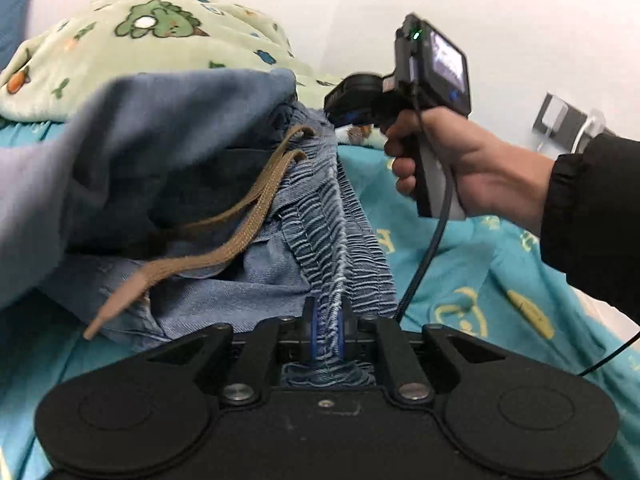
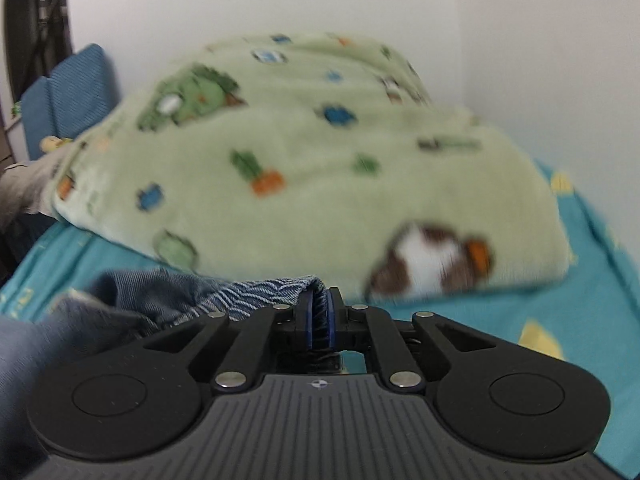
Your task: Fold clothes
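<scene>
A pair of blue denim pants point(image 1: 168, 152) with an elastic ribbed waistband point(image 1: 332, 216) and a tan drawstring point(image 1: 240, 220) hangs lifted above the bed. My left gripper point(image 1: 327, 320) is shut on the waistband. My right gripper point(image 2: 319, 312) is shut on another part of the same waistband point(image 2: 264, 288), with the pants point(image 2: 152, 292) bunched to its left. In the left wrist view the right gripper's body point(image 1: 416, 92) and the hand holding it are at the upper right, behind the pants.
A teal patterned bed sheet point(image 1: 480, 280) lies under everything. A light green fleece blanket point(image 2: 304, 160) with cartoon prints is heaped at the back against a white wall. A blue cushion point(image 2: 76, 88) stands at the far left. A cable point(image 1: 428, 256) hangs from the right gripper's handle.
</scene>
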`<state>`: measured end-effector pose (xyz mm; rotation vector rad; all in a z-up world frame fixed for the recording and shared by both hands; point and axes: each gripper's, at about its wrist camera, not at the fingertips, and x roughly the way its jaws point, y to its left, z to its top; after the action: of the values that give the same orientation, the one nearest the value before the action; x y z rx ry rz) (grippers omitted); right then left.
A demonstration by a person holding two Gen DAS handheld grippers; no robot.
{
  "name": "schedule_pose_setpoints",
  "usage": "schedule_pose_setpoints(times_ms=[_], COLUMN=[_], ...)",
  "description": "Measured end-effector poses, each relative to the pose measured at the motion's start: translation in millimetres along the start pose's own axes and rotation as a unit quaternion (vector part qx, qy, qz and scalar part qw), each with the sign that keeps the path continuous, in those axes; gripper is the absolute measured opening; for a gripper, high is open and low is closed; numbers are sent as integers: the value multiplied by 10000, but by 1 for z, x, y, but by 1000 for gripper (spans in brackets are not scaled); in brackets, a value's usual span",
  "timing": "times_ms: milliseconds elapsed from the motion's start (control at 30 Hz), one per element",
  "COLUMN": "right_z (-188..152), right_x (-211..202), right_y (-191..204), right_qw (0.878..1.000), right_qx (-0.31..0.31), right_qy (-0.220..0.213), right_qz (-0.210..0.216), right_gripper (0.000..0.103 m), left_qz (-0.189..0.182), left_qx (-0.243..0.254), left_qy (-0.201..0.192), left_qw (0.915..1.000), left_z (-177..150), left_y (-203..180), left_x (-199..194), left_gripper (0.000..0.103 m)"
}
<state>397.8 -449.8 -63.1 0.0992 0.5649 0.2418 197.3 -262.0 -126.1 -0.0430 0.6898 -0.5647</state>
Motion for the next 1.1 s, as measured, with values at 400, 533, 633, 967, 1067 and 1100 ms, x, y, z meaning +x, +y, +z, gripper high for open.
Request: schedule_pose_setpoints(times_ms=[400,533,633,967,1067,1100], right_z=[8,11,5,-39,-52,-56], right_x=[-52,-101,-138,-235,-251,-256], right_y=[-6,20,42,129,153,159], right_qw=[9992,9994,9990,9971,9977,9977], right_qx=[270,244,441,652,501,509], right_qy=[91,23,-25,-362,-420,-423], right_qz=[-298,-239,-115,179,174,175], right_gripper=[47,47,48,48,48,48], left_qz=[101,204,324,815,968,1061], left_qx=[205,116,67,-79,-59,2], left_qy=[-44,-46,-200,-528,-653,-717], left_qw=[9997,9997,9993,9952,9931,9918], left_z=[-7,-5,-1,-16,-22,-25], left_y=[-12,-10,-5,21,28,32], left_x=[-63,-100,-133,-229,-248,-253], left_gripper=[39,40,40,41,41,41])
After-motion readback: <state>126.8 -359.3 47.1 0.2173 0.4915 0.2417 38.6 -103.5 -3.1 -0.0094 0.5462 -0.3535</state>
